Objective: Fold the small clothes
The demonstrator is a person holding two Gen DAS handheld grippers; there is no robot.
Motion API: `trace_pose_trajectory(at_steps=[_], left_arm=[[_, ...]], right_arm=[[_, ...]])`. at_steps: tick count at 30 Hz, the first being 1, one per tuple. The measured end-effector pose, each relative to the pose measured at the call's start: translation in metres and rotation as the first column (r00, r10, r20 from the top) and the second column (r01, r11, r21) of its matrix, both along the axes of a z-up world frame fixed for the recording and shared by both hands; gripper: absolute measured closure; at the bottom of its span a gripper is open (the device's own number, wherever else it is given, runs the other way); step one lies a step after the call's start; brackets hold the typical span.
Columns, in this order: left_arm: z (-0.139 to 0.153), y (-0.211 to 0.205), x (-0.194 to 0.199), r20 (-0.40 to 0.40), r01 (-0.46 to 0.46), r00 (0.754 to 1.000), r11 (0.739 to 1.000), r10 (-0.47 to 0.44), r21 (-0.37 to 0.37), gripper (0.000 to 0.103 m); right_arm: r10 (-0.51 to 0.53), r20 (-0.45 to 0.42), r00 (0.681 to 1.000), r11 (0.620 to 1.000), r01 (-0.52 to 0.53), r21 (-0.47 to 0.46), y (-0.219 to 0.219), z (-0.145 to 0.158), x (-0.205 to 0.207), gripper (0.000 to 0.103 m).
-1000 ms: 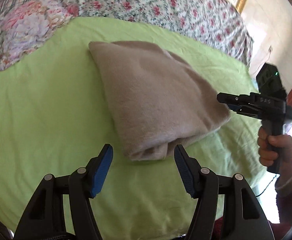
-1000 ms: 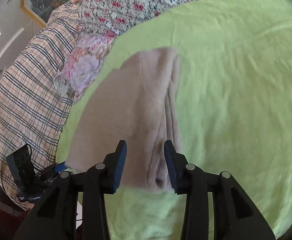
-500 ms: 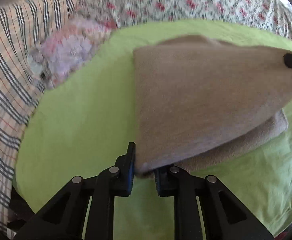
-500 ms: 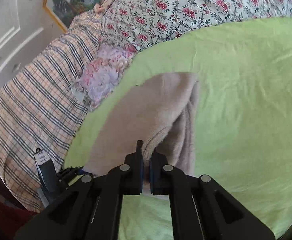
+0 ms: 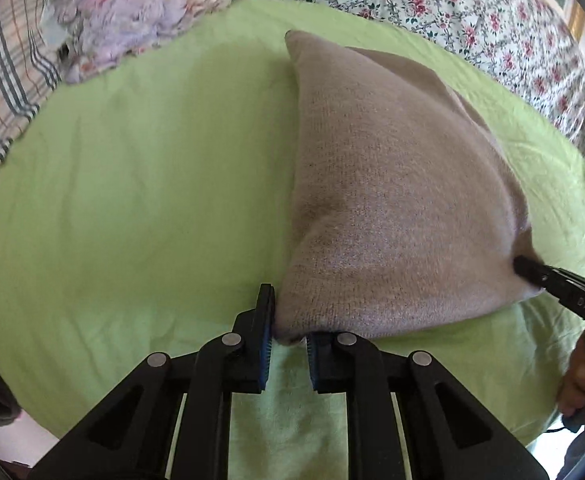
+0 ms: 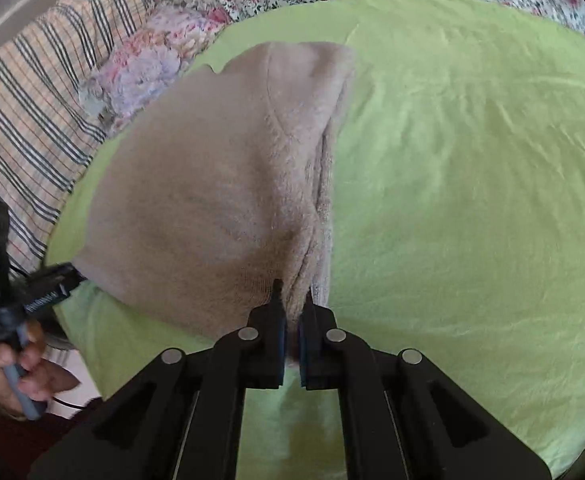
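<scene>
Item 1: beige knit garment (image 5: 392,208), folded, fuzzy weave. Lies on the green sheet (image 5: 132,200) toward the sheet's far edge. Its upper layer is lifted at the two near corners and stretched between both grippers; lower layers show along one side in the right wrist view, resting on the sheet.

Item 2: left gripper (image 5: 288,340). Black frame, blue pads. Jaws drawn in to a narrow gap, pinching one near corner of the garment. Fingers point forward and slightly down across the sheet toward its far edge. In the right wrist view the same tool (image 6: 52,284) appears at the near left corner of the sheet, held level, with the person's left hand (image 6: 20,372) wrapped around its grip below.

Item 3: right gripper (image 6: 291,320). Same make. Jaws nearly closed, with a bunched fold of the garment's other near corner clamped between the pads. In the left wrist view its tip (image 5: 540,276) enters from the right edge, biting into the cloth, with the right hand (image 5: 584,384) beneath it.

Item 4: floral bedspread (image 5: 432,4), beyond the sheet's far edge.

Item 5: plaid blanket (image 6: 24,112), along the sheet's left side.

Item 6: pink-lilac fluffy fabric (image 5: 140,12), bunched at the sheet's far left corner.
</scene>
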State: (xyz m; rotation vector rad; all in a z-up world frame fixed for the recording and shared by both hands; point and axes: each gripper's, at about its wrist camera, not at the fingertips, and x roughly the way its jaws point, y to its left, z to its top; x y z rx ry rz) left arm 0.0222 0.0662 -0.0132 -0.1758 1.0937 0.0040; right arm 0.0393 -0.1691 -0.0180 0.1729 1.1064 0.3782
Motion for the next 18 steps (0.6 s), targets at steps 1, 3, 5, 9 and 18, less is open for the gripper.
trace_pose_trajectory(at_steps=[1, 3, 5, 9, 18], left_arm=[[0.001, 0.000, 0.000, 0.001, 0.005, 1.000, 1.000, -0.005, -0.007, 0.090], [-0.001, 0.002, 0.002, 0.002, 0.019, 1.000, 1.000, -0.019, -0.005, 0.090], [-0.002, 0.000, 0.003, 0.004, 0.035, 0.999, 0.999, -0.035, 0.004, 0.090], [0.001, 0.001, 0.000, 0.017, 0.083, 0.996, 0.996, -0.083, -0.018, 0.089], [0.024, 0.034, -0.022, 0.085, 0.208, 0.976, 0.971, -0.199, -0.122, 0.089]], right_arm=[[-0.001, 0.004, 1.000, 1.000, 0.002, -0.010, -0.002, 0.000, 0.000, 0.098], [0.001, 0.002, 1.000, 1.000, -0.001, -0.029, 0.000, -0.001, 0.000, 0.098], [-0.005, -0.005, 1.000, 1.000, 0.005, -0.030, 0.000, -0.002, -0.001, 0.098], [-0.030, -0.022, 0.999, 1.000, 0.030, -0.006, -0.001, -0.003, 0.000, 0.097], [-0.079, -0.074, 0.994, 0.995, 0.083, 0.057, -0.021, 0.010, -0.008, 0.085]])
